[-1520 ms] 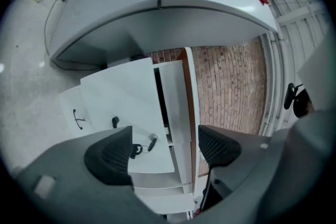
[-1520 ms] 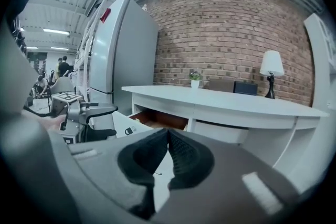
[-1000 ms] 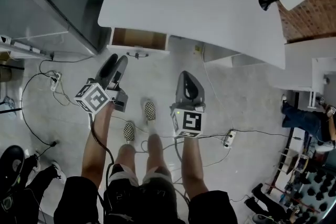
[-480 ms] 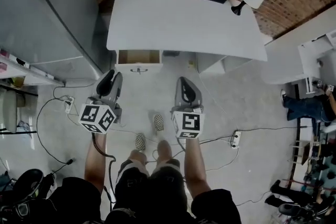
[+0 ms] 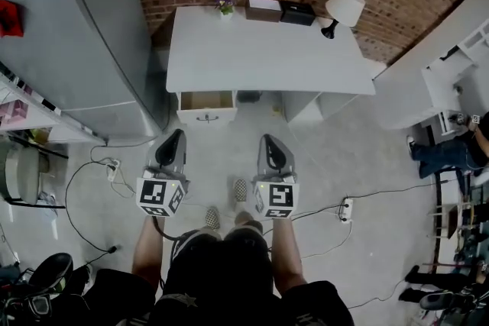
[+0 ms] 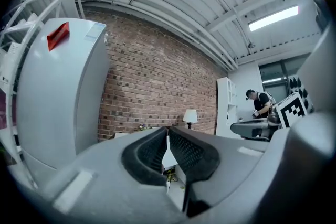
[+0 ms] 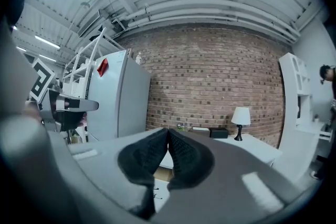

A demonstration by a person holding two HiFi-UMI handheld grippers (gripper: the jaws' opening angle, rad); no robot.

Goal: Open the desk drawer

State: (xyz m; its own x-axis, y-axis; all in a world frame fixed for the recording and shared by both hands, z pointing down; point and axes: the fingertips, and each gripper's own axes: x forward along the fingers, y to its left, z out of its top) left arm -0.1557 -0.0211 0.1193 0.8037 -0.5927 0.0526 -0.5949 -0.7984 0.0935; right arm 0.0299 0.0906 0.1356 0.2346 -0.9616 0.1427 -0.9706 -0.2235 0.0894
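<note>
The white desk stands against the brick wall. Its left drawer is pulled out, showing a bare brown inside and a front with a small handle. My left gripper hangs over the floor, short of the drawer front and well apart from it. Its jaws are closing to a touch, with nothing between them. My right gripper is level with it to the right, shut and empty, pointing at the desk.
A tall grey fridge stands left of the desk. On the desk are a lamp, two boxes and a small plant. Cables and a power strip lie on the floor. White shelving stands at right.
Both grippers have risen and drawn back from the open drawer. The left gripper rolled upright and its jaws came together. The head view now takes in the whole desk and wall.
</note>
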